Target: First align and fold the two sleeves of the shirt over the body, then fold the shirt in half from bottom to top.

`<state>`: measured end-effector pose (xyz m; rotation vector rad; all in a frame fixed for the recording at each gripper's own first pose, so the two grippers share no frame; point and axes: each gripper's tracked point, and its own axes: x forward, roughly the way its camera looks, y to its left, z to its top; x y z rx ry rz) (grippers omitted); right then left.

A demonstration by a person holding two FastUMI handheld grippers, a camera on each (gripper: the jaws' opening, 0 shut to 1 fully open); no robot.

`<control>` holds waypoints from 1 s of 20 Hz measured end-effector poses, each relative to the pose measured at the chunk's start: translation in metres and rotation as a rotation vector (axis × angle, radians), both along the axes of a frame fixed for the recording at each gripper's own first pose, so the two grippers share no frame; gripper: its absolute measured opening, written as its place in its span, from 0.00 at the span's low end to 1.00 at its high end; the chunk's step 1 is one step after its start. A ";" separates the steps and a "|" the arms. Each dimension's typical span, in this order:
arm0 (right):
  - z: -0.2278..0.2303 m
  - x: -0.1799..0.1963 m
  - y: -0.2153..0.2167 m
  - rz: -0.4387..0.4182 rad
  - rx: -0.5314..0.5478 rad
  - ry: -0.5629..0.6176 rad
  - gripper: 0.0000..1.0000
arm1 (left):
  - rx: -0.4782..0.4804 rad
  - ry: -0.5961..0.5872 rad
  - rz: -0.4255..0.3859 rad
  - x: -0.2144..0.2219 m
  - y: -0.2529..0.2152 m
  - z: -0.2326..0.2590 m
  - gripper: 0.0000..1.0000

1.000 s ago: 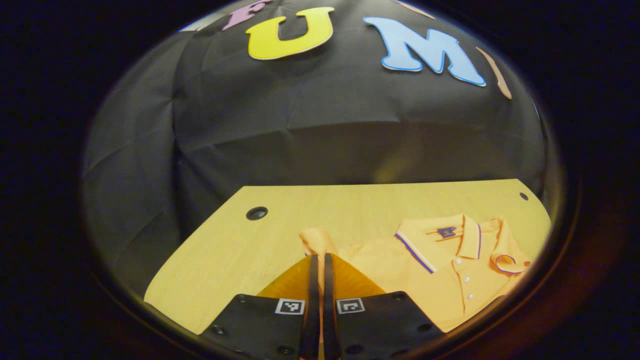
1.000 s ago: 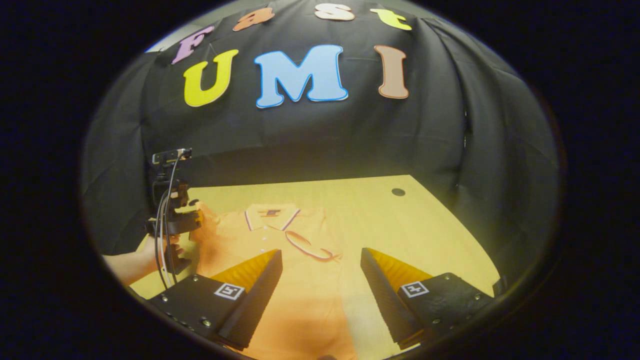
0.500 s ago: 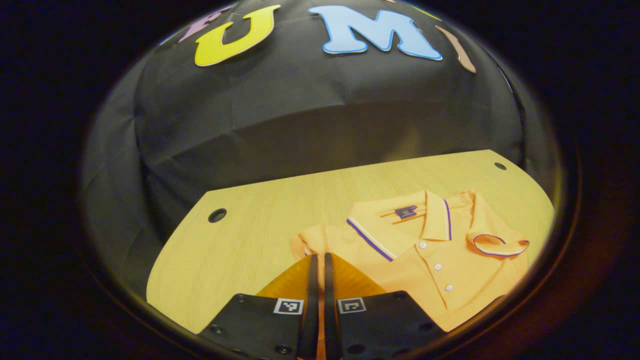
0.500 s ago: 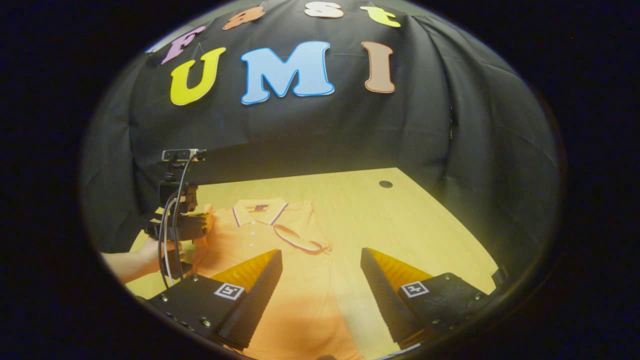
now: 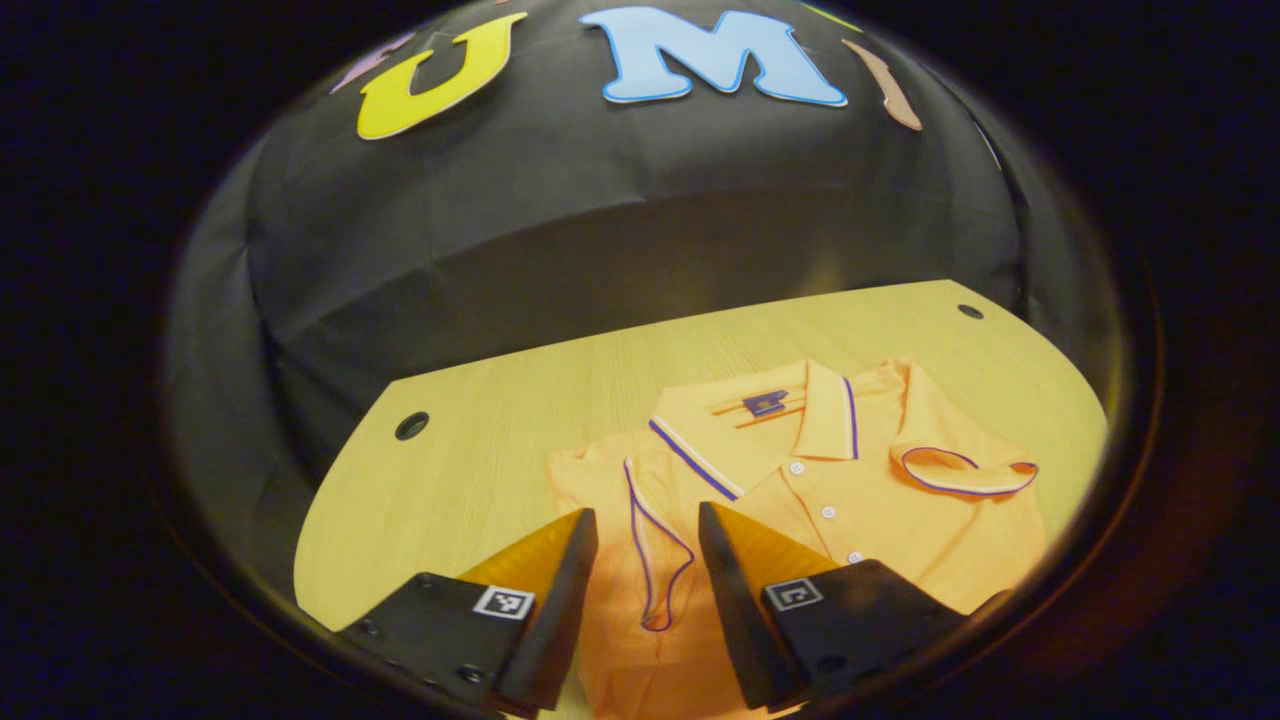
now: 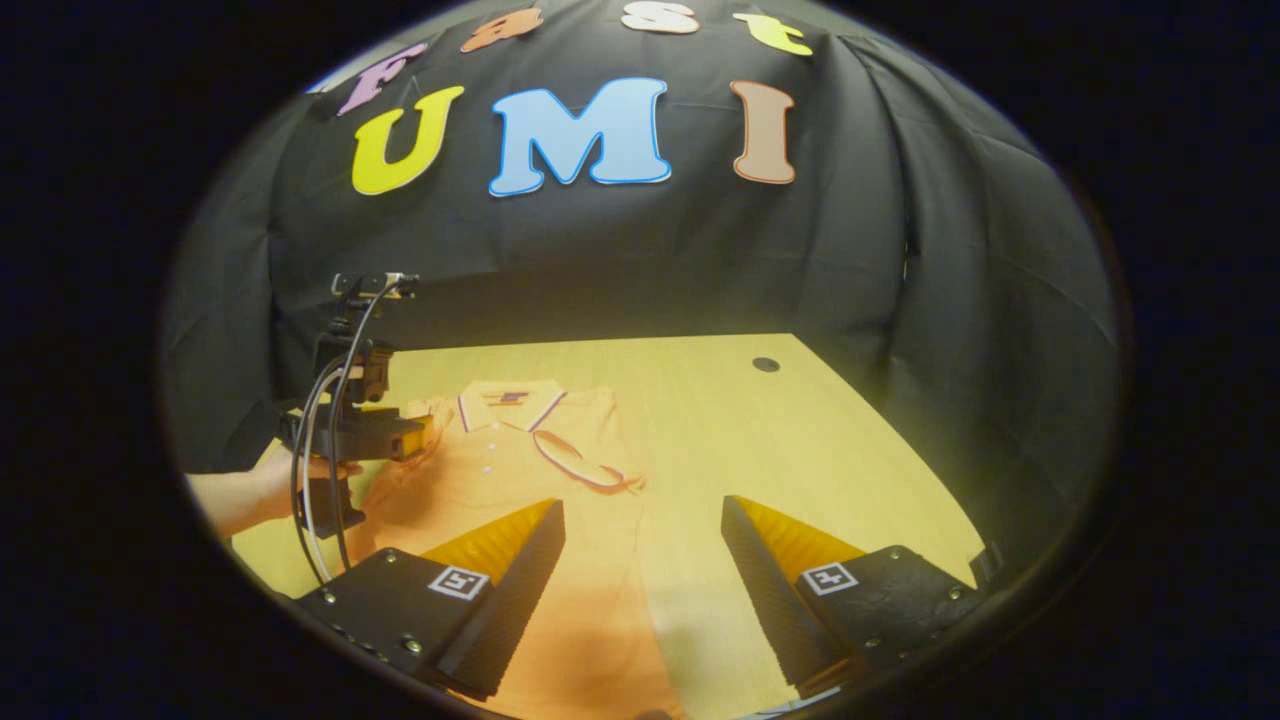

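The orange short-sleeved polo shirt with purple-and-white trim point(image 5: 800, 500) lies flat on the light wooden counter point(image 5: 500, 440), collar toward the booth wall, filling lower centre to lower right of the left gripper view. The purple-edged sleeve on the frame-left side point(image 5: 655, 560) lies folded onto the body, sitting in the gap just ahead of the left hand-held gripper point(image 5: 645, 590), whose fingers stand apart and hold nothing. The other purple-edged sleeve point(image 5: 965, 472) lies folded over at right of the frame, its cuff curling up rather than flat.

In the right gripper view the right hand-held gripper point(image 6: 640, 580) hangs wide open over the lower part of the shirt point(image 6: 530, 470), empty. The left hand-held gripper point(image 6: 395, 438) shows at mid left, with a bare hand point(image 6: 280, 485) on its handle, at the shirt's shoulder.

Risks, as a judgement:
- The curled right-side cuff may spring back or bunch when the hem is lifted, leaving a lumpy fold.
- The just-placed sleeve looks loose and narrow, so a finger brushing it on the way out could drag it off the body.
- Uneven hem grips would skew the bottom-to-top fold.
- Thin fabric may slip on the smooth counter.

Containers: none visible. The round holes in the counter point(image 5: 411, 426) hold nothing.
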<state>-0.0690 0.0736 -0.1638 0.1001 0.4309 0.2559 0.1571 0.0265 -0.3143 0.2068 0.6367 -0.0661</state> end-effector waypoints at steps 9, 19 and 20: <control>-0.034 -0.029 -0.005 0.076 -0.027 0.031 0.98 | -0.082 0.024 0.038 -0.082 -0.002 0.014 0.97; -0.088 -0.082 -0.008 0.132 -0.044 0.106 0.98 | -0.107 0.076 0.021 -0.229 0.011 0.010 0.96; -0.092 -0.087 -0.009 0.132 -0.043 0.116 0.98 | -0.116 0.081 0.029 -0.241 0.013 0.008 0.96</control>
